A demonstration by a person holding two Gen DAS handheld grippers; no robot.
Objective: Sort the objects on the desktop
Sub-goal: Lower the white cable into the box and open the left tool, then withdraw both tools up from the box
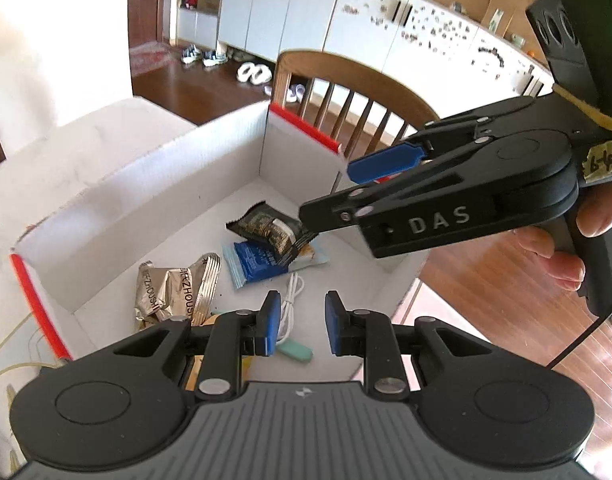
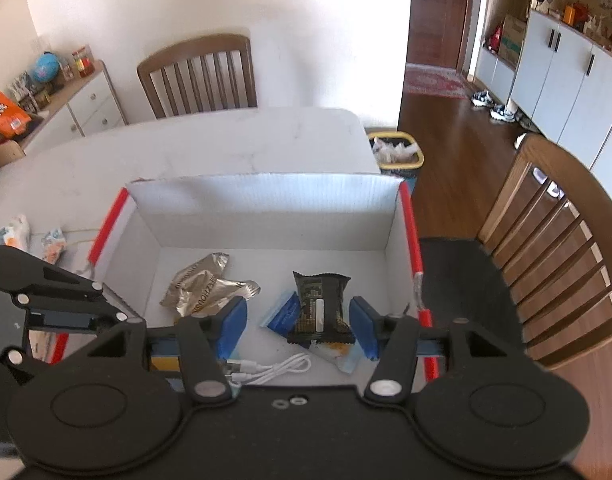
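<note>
An open white cardboard box [image 1: 146, 200] [image 2: 266, 208] with red edge strips stands on the table. In it lie a dark snack packet [image 1: 266, 226] [image 2: 319, 304] on top of a blue packet [image 1: 258, 264] [image 2: 284, 314], a crumpled gold wrapper [image 1: 178, 292] [image 2: 206, 284], a white cable [image 1: 292, 300] [image 2: 274, 370] and a small mint-green item [image 1: 296, 351]. My right gripper [image 1: 325, 192] [image 2: 298, 322] hangs open above the dark packet, its pads clear of it. Over the box's near side my left gripper [image 1: 303, 320] is shut, with nothing between its pads.
Wooden chairs [image 1: 345, 92] [image 2: 565, 240] stand beside the box, and another [image 2: 198, 76] at the table's far side. Two loose wrappers [image 2: 14, 232] [image 2: 54, 242] lie on the white table [image 2: 226, 144] left of the box. A yellow bin [image 2: 397, 152] sits on the floor beyond.
</note>
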